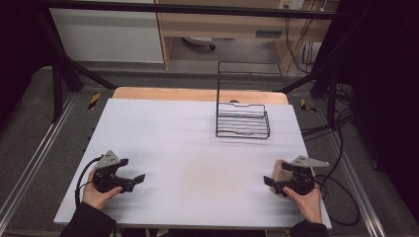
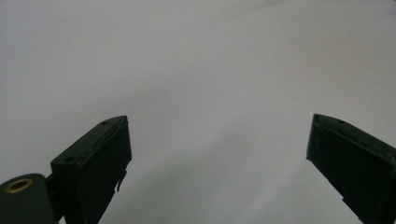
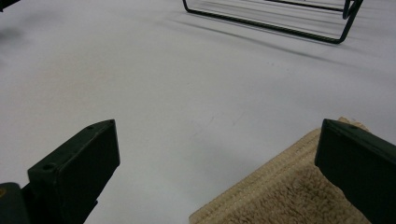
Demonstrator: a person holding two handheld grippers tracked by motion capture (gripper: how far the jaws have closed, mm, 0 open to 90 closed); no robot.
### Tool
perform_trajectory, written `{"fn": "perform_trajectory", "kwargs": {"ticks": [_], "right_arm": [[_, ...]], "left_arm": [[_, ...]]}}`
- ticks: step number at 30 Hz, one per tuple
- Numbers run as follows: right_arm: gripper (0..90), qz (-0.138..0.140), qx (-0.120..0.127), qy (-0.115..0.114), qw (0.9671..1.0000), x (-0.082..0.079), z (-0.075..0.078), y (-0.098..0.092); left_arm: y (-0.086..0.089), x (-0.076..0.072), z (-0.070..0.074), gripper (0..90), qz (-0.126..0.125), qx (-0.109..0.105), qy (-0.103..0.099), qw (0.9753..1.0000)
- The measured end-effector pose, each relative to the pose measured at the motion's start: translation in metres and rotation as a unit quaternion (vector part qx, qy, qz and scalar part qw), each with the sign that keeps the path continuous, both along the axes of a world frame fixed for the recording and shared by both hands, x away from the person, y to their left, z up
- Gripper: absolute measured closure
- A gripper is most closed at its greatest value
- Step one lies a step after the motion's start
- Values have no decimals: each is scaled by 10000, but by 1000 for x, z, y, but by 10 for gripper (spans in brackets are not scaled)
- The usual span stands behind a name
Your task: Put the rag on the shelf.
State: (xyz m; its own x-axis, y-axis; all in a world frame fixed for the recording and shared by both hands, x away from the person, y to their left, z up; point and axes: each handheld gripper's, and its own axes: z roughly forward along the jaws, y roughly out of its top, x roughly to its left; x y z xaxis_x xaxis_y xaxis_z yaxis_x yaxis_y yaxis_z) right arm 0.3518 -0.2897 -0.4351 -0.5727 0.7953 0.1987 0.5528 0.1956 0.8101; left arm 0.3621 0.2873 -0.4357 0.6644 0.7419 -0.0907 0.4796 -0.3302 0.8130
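So over on my left, I've got the left gripper (image 1: 132, 170) sitting low near the front left corner of the white table (image 1: 197, 148), my left hand (image 1: 99, 193) wrapped around its handle and its cable looping off toward the table edge. Its jaws are spread wide with nothing between them; in the left gripper view it's just bare white tabletop between the two black fingers (image 2: 98, 163).

Middle of the table is plain white surface, with a faint brownish smudge on it. Further back, a bit right of centre, stands a black wire rack (image 1: 243, 120) with a tall wire back and a low slatted basket part. In the right gripper view I can see its front bottom wire (image 3: 266, 23) way off at the top, well apart from my jaws.

On the right, my right gripper (image 1: 269, 183) is down near the front right corner, my right hand (image 1: 307, 200) behind it. Jaws are wide open here too, not clamped on anything. The beige folded towel (image 1: 282, 170) lies right there beside it. In the right gripper view the fuzzy towel (image 3: 280, 186) with its stitched hem sits between the jaws, over toward the right finger (image 3: 359, 163), which overlaps it. Can't tell if that finger is actually touching the cloth.
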Motion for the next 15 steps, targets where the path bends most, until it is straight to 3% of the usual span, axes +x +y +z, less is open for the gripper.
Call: {"fn": "perform_trajectory", "kwargs": {"ticks": [8,15], "right_arm": [[14,-20,-80,40,10000,-2,0,1],[83,-82,-243,203,9995,-5,0,2]], "left_arm": [[0,-1,0,63,26,22,-2,10000],[-1,-3,-1,65,7,54,-10,10000]]}}
